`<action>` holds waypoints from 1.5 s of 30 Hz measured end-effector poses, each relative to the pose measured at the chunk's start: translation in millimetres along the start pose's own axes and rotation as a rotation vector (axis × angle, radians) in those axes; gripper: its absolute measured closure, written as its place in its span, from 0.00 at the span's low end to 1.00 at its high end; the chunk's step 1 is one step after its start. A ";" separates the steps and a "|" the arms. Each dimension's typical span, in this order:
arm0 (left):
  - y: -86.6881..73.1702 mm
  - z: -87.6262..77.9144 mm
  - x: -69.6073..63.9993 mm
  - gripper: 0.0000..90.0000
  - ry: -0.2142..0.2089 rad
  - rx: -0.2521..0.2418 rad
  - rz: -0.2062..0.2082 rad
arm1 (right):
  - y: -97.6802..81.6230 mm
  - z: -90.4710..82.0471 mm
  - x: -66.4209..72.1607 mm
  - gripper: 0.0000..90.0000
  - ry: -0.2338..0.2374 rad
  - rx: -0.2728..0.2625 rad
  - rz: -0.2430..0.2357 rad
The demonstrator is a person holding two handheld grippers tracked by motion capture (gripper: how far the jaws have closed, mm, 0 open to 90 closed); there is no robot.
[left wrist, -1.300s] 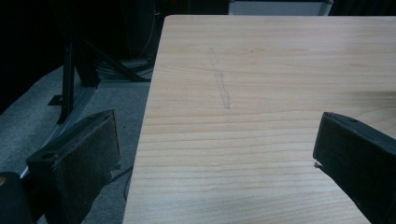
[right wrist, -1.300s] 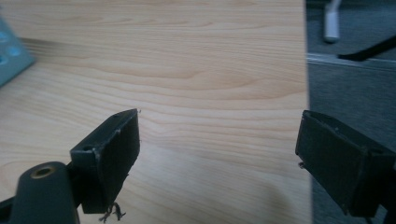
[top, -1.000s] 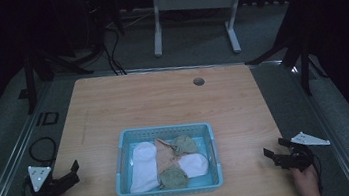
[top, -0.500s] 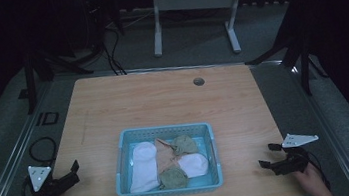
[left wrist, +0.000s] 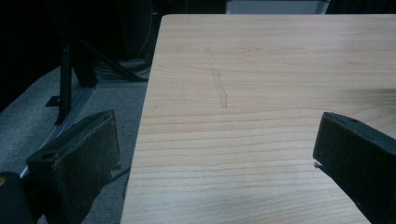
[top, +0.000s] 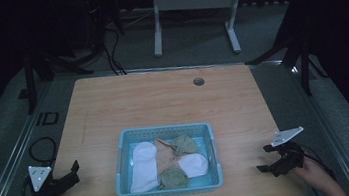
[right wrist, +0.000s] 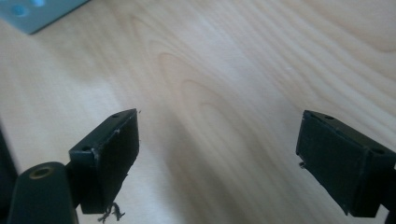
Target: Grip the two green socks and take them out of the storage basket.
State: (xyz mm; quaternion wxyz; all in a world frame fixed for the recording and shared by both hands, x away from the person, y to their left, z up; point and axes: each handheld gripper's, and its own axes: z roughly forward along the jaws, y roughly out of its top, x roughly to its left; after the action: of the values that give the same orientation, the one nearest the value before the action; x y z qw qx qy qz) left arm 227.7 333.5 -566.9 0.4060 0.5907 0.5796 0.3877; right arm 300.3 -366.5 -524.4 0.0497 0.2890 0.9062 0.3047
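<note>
Sitting between left gripper (top: 74, 169) and right gripper (top: 263, 160), basket (top: 162, 130)

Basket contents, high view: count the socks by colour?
In the blue basket:
white socks: 2, second one
olive-green socks: 2, second one
tan sock: 1
Total: 5, though overlaps make the split approximate.

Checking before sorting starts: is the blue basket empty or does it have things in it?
Not empty. The blue basket holds several socks: a white sock at its left, another white one and olive ones beside it.
</note>
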 end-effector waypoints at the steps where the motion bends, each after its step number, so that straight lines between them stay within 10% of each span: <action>1: 0.0 -0.1 0.3 0.00 -0.005 -0.001 -0.001 | 3.1 0.3 0.9 0.14 0.019 0.019 -0.001; 45: 0.0 0.3 -1.5 0.00 -0.016 0.002 0.016 | 112.9 -3.1 66.6 0.14 0.185 0.082 -0.312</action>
State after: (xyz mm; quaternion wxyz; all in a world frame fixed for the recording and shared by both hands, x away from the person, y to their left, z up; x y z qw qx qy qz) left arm 228.0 332.0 -567.0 0.4069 0.5988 0.5718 0.3859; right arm 300.0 -258.1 -450.5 0.0011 0.1178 0.9523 0.2815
